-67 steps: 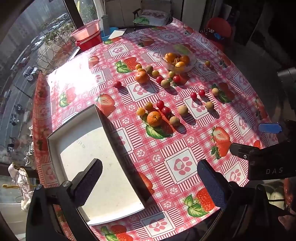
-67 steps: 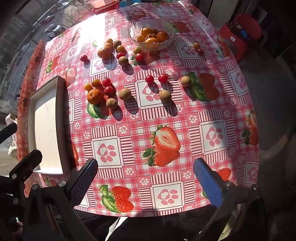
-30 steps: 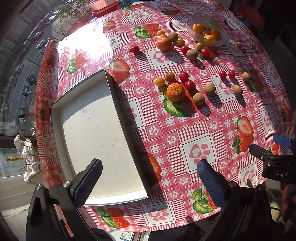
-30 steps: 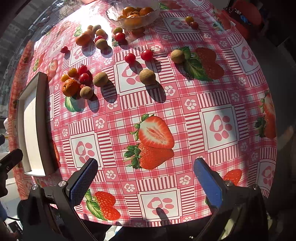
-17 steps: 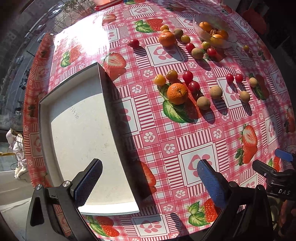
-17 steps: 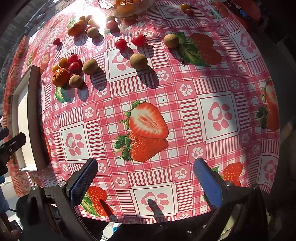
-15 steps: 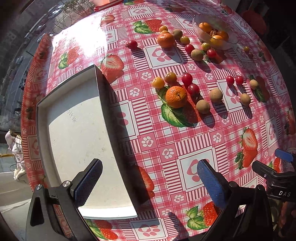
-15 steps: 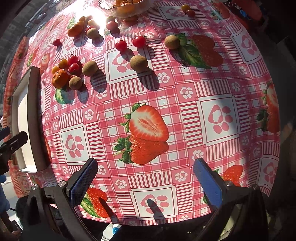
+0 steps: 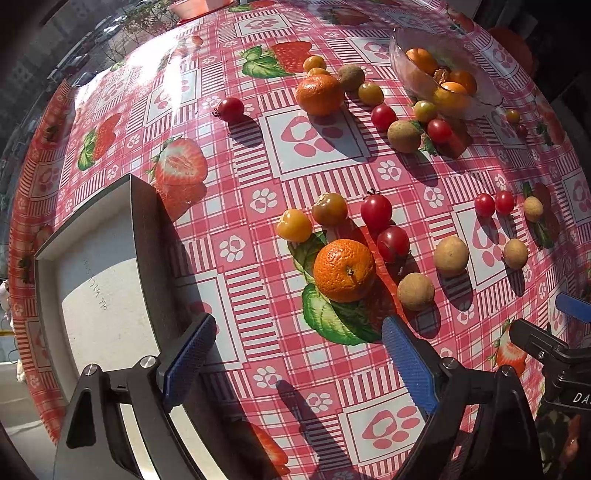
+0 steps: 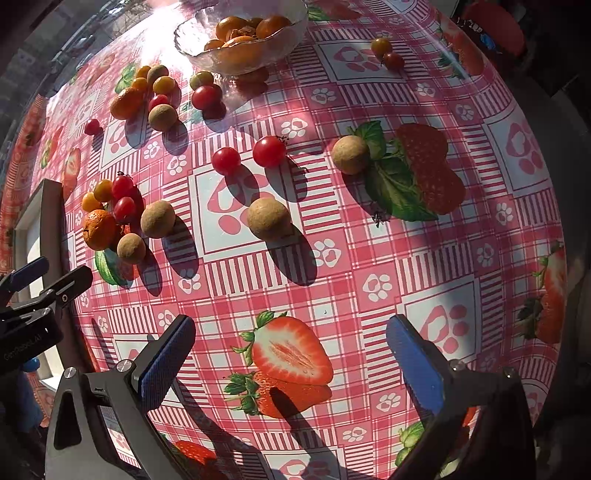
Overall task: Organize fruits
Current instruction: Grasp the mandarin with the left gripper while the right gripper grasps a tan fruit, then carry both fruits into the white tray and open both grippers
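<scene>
Loose fruit lies on a red checked tablecloth. In the left wrist view a mandarin (image 9: 344, 270) sits just beyond my left gripper (image 9: 295, 350), whose jaws are closing with nothing between them. Cherry tomatoes (image 9: 376, 212) and tan longans (image 9: 415, 291) surround the mandarin. A white tray (image 9: 96, 295) lies at the left, under the left finger. My right gripper (image 10: 291, 354) hangs open over a printed strawberry, with nothing between its blue pads. A longan (image 10: 268, 218) and two red tomatoes (image 10: 269, 151) lie beyond it.
A glass bowl (image 10: 291, 26) holding orange fruit stands at the far side. A second mandarin (image 9: 320, 94) with several small fruits lies near it. The table's edge curves close on the right. The other gripper's body (image 10: 33, 314) shows at the left edge of the right wrist view.
Both grippers have come down and forward toward the fruit, which looks larger now. The left jaws stand a little narrower than before. The right jaws are unchanged.
</scene>
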`<action>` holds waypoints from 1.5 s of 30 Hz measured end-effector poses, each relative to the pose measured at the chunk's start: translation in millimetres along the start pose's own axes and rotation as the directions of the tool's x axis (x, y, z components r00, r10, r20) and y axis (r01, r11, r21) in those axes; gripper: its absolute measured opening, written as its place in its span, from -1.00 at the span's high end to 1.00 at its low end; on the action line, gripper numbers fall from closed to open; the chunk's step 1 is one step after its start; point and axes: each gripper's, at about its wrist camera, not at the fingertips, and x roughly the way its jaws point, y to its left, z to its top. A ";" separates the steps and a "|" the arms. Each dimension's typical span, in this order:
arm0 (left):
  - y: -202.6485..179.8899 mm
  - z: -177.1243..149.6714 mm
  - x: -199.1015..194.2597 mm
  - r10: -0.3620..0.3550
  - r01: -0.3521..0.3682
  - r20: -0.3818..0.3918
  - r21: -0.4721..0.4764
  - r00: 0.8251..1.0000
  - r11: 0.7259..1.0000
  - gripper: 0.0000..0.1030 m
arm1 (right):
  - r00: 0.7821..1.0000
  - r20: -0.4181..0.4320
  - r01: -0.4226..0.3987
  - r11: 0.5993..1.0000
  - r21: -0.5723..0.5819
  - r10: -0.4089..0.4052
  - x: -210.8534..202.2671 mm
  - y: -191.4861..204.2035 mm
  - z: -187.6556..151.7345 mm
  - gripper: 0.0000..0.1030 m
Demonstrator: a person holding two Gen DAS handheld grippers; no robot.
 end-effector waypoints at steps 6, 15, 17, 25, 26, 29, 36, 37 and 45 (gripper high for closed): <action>6.0 22.6 24.4 -0.003 0.003 -0.019 0.003 1.000 1.000 -0.45 | 1.000 0.026 -0.003 1.000 -0.025 0.003 23.5 10.1 31.4 -0.91; 5.9 42.7 36.6 0.002 -0.002 0.013 -0.018 1.000 1.000 -0.21 | 0.997 0.072 0.013 0.998 -0.055 -0.009 43.4 11.3 73.4 -0.66; 9.4 42.8 37.7 -0.005 0.006 0.009 -0.021 1.000 1.000 -0.09 | 0.996 0.090 0.029 0.997 -0.073 -0.022 41.8 21.9 78.3 -0.53; 1.2 40.5 35.9 -0.048 0.048 0.040 -0.013 0.998 0.999 0.26 | 0.993 0.121 0.002 0.994 -0.109 0.011 30.7 39.2 96.9 0.45; -1.8 38.3 33.5 -0.053 0.053 0.043 -0.017 0.998 0.998 0.26 | 0.992 0.124 -0.014 0.995 -0.100 0.027 28.2 40.1 97.0 0.45; -1.2 22.3 17.0 -0.069 0.070 0.057 -0.020 0.996 0.997 0.26 | 0.989 0.119 -0.079 0.995 -0.060 0.086 23.3 36.6 93.1 0.45; 21.5 -2.1 -9.5 -0.095 0.099 0.083 -0.044 0.992 0.994 0.26 | 0.984 0.092 -0.149 0.987 -0.061 0.154 7.5 38.5 57.4 0.45; 25.3 -4.8 -12.7 -0.097 0.102 0.087 -0.050 0.991 0.994 0.26 | 0.983 0.089 -0.152 0.986 -0.066 0.158 2.7 39.8 50.5 0.45; 58.3 -37.8 -35.0 -0.078 0.087 0.113 -0.072 0.991 0.994 0.26 | 0.984 0.065 -0.154 0.980 -0.128 0.164 -25.8 70.8 2.7 0.45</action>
